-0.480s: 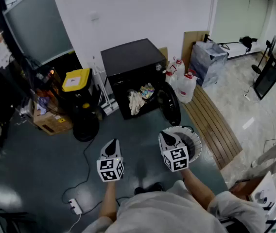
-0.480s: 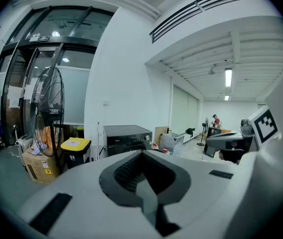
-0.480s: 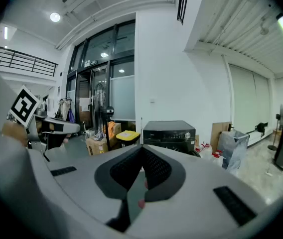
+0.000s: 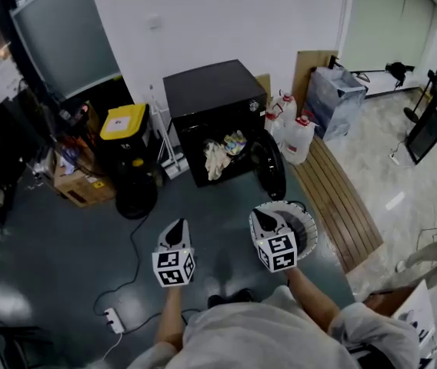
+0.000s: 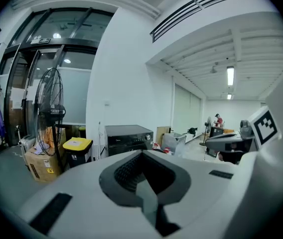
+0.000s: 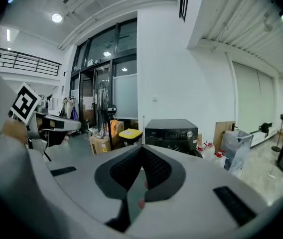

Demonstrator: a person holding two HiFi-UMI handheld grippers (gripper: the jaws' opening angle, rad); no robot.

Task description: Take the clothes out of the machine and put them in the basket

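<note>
The black machine [image 4: 209, 98] stands against the white wall, and its round door [image 4: 271, 164] hangs open to the right. Pale and coloured clothes [image 4: 221, 154] lie in its opening. A white slatted basket [image 4: 303, 225] sits on the floor at the right, partly hidden under my right gripper [image 4: 263, 217]. My left gripper [image 4: 177, 227] hangs beside it. Both are held level and well short of the machine, with jaws shut and nothing between them. The machine [image 5: 129, 135] shows far beyond the left gripper [image 5: 142, 156], and the machine [image 6: 174, 132] also lies beyond the right gripper [image 6: 141, 151].
A yellow-lidded bin [image 4: 123, 123], a black round bin [image 4: 135, 191] and a cardboard box [image 4: 81, 191] stand left of the machine. White jugs [image 4: 295, 138] and a grey bag [image 4: 331, 91] are at its right. Wooden slats [image 4: 340, 202] run along the right. A power strip [image 4: 113, 320] and cable lie on the floor.
</note>
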